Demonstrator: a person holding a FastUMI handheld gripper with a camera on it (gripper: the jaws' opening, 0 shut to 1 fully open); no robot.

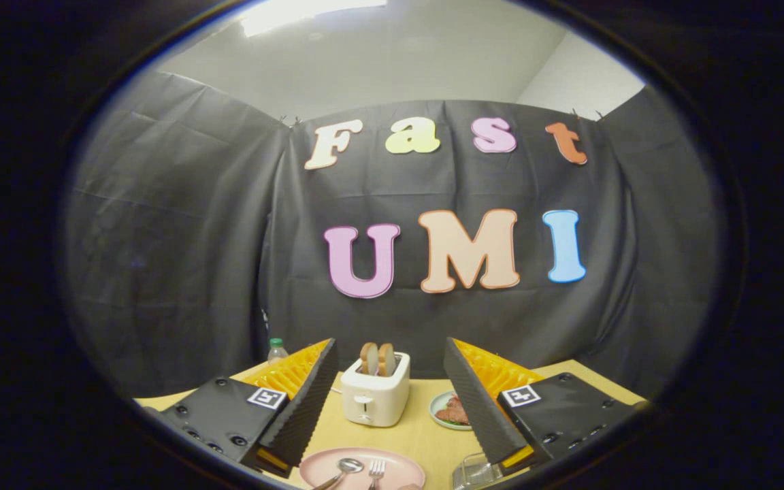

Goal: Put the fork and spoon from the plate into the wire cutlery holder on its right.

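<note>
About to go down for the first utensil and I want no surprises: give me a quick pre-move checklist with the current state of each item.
1. Gripper fingers open, nothing held: ok.
2. Spoon and fork lying on the pink plate, between the fingers: ok.
3. Utensils apart enough to take one alone: ok.
4. Wire cutlery holder right of the plate: ok, but partly hidden by a finger.
5. Holder's inside free: cannot tell.
6. Toaster standing beyond the plate, out of the path: ok.
</note>
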